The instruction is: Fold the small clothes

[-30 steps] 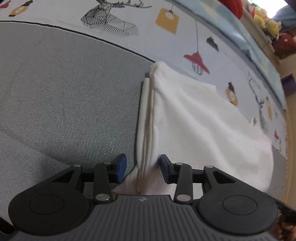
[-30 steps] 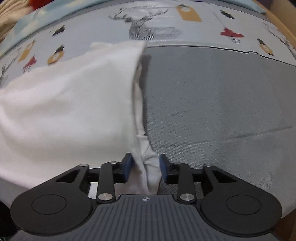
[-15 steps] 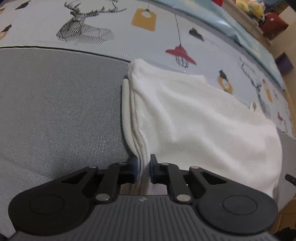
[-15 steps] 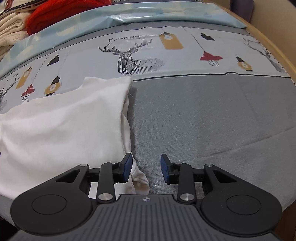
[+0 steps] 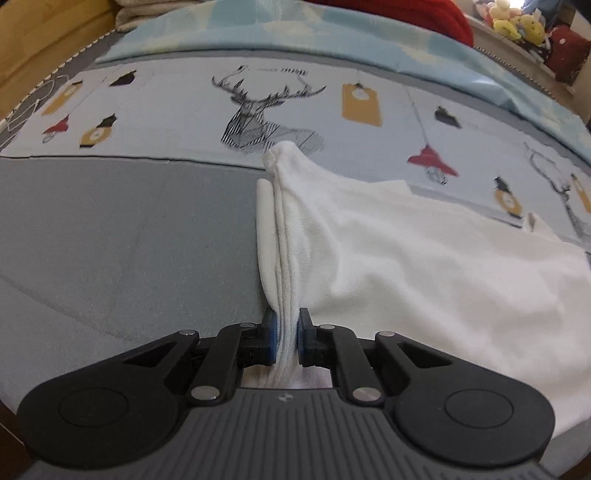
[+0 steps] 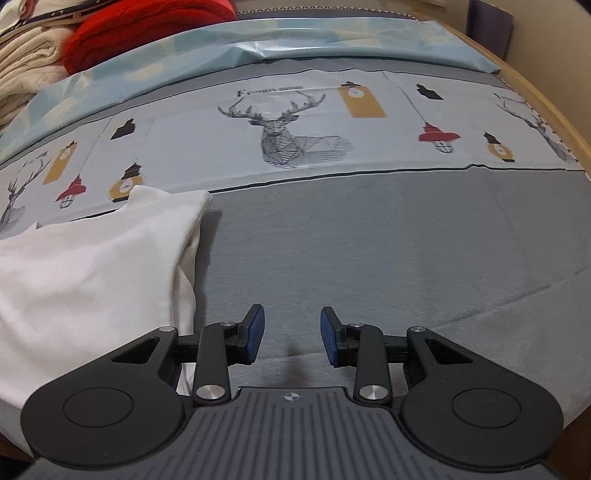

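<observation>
Left gripper: the left gripper [image 5: 284, 338] is pinching the bunched side edge of the white garment [image 5: 424, 280] between its blue pads [image 5: 270, 338]; its jaws have just been closing, and the cloth sits squarely between them, stacked in several thin layers

Why held so: the grip takes all the layers of that edge at once, probably so the whole side can be lifted and carried over as one flap; I judge this the start of a fold

Right gripper: the right gripper [image 6: 291, 334] is spread, nothing between its pads; it hangs over bare grey fabric, just beside the garment's other edge [image 6: 188, 266], apart from it; likely waiting to take that edge, or done with it, I cannot tell which

Garment, place: it lies on the grey sheet [image 5: 129, 240] and reaches up onto the printed band; its far corner [image 5: 280, 155] rises in a peak touching the deer print [image 5: 258, 122]

Garment, material: soft white knit, fine ribbing along the pinched hem, limp, shallow wrinkles; it should drape and sag from a single pinch, so the far side may trail

Grey sheet: woven, matt, slightly creased, nearer the grippers than the deer print

Printed band: pale blue cloth with lamps, tags and deer heads, smooth and flat

Beyond the deer print: a light blue crinkled cover [image 6: 332, 40]; behind it a red blanket [image 6: 147, 29] and cream folded cloth [image 6: 26, 74], thick and plush

Edge: wooden frame [image 6: 546, 107] to the right of the deer print, curved by the lens
</observation>
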A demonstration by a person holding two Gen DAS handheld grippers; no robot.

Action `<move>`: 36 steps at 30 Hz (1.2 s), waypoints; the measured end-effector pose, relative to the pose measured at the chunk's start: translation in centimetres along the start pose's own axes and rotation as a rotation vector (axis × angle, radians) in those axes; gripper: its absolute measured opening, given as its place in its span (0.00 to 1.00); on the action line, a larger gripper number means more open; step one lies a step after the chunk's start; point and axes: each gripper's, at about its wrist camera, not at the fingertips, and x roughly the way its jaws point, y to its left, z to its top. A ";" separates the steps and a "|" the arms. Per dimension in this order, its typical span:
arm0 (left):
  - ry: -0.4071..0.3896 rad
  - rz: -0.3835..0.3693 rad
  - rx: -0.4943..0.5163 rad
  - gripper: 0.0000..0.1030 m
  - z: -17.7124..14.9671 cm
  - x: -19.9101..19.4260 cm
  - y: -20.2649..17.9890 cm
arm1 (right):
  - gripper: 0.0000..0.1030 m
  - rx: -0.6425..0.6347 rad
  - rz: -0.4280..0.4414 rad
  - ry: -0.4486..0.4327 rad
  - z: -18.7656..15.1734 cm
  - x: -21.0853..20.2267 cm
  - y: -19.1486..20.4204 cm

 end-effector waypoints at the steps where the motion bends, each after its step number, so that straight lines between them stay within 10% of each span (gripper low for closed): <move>1: -0.007 -0.012 0.001 0.10 0.2 -0.5 -0.1 | 0.34 -0.006 0.002 -0.002 0.1 0.0 0.3; 14: -0.055 -0.440 0.029 0.10 2.7 -5.3 -8.9 | 0.34 -0.035 0.004 0.005 -0.3 1.7 0.4; 36: 0.081 -0.676 0.151 0.20 1.1 -2.5 -33.4 | 0.34 0.070 0.029 -0.078 0.4 0.8 -3.0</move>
